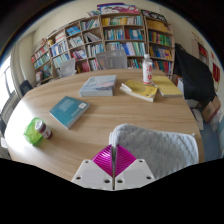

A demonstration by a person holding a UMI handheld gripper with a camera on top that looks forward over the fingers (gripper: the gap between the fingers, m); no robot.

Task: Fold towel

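A pale grey-white towel lies on the round wooden table, just ahead and to the right of my fingers. My gripper is shut on the towel's near left edge, and a strip of cloth runs down between the two magenta pads. The pads meet in the middle with the fabric pinched between them. The rest of the towel spreads flat toward the table's right edge.
A blue book lies on the left, a green and white object at the left edge. A stack of books, a yellow book and a white bottle stand farther off. Bookshelves line the back wall.
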